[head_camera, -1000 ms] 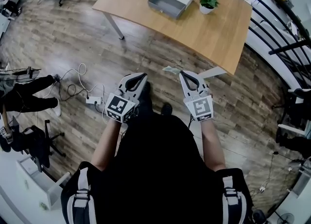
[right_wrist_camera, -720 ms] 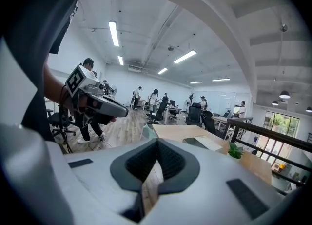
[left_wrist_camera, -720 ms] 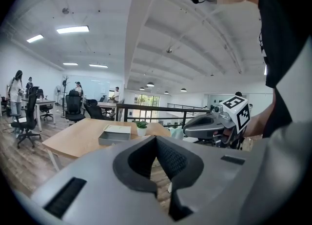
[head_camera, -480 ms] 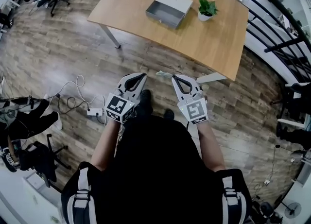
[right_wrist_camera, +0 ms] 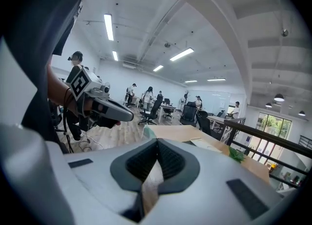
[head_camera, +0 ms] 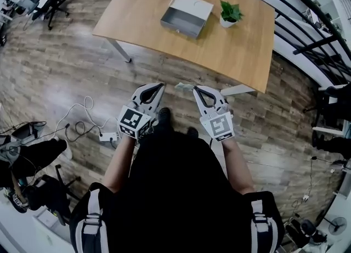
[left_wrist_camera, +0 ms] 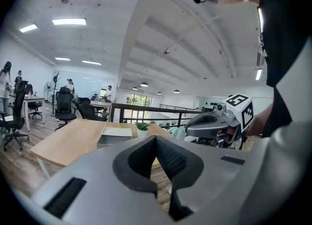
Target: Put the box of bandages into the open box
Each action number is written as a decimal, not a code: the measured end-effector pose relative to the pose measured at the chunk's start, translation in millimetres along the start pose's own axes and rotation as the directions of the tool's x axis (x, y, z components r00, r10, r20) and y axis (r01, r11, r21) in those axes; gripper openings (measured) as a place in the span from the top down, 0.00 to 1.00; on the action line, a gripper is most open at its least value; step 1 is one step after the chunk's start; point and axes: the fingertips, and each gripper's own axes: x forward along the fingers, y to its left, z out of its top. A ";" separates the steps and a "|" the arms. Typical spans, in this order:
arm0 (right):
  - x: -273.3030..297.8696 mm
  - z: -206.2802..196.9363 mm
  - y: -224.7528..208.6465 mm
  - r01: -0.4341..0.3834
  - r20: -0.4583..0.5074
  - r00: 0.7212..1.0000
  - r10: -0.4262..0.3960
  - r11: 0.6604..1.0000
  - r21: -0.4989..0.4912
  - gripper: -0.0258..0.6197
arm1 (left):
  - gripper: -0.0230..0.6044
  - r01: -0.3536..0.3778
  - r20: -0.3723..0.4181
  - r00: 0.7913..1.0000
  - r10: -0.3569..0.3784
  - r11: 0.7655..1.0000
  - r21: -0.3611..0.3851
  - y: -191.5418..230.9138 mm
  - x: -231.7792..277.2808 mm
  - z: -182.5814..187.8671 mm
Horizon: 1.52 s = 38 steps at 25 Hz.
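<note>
In the head view both grippers are held in front of the person's body, over the wooden floor short of the table. My right gripper is shut on a small pale green box of bandages, which sticks out to the left past its tips. That box also peeks over the shut jaws in the right gripper view. My left gripper is shut and holds nothing. The open grey box lies far ahead on the table, its lid folded back. The left gripper view also shows the open box and the right gripper.
A potted plant stands just right of the open box. A cable and power strip lie on the floor at the left. A black railing runs behind the table at the right. Office chairs and seated people are at the left edge.
The table and open box have come nearer and shifted left in the head view. The right gripper has moved slightly left with the bandage box. Both grippers stay shut.
</note>
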 end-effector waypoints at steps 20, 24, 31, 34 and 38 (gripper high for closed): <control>73.9 15.4 -26.9 0.109 -0.027 0.994 -0.108 0.993 0.039 0.92 | 0.93 0.091 -0.013 0.996 -0.091 0.996 0.014 80.1 19.7 11.4; 88.5 19.9 -23.8 0.114 -0.024 0.993 -0.114 0.993 0.039 0.92 | 0.93 0.094 -0.010 0.996 -0.094 0.995 0.024 95.0 15.9 11.3; 103.3 28.9 -16.8 0.121 -0.022 0.992 -0.121 0.993 0.015 0.92 | 0.93 0.094 -0.005 0.996 -0.094 0.995 0.024 113.8 7.4 11.7; 104.3 32.4 -19.2 0.144 -0.022 0.989 -0.143 0.989 0.033 0.92 | 0.93 0.116 -0.013 0.993 -0.116 0.993 0.030 114.1 7.4 13.4; 103.7 31.1 -22.7 0.166 -0.032 0.986 -0.165 0.985 0.048 0.92 | 0.93 0.131 -0.016 0.991 -0.131 0.991 0.034 114.9 7.8 15.3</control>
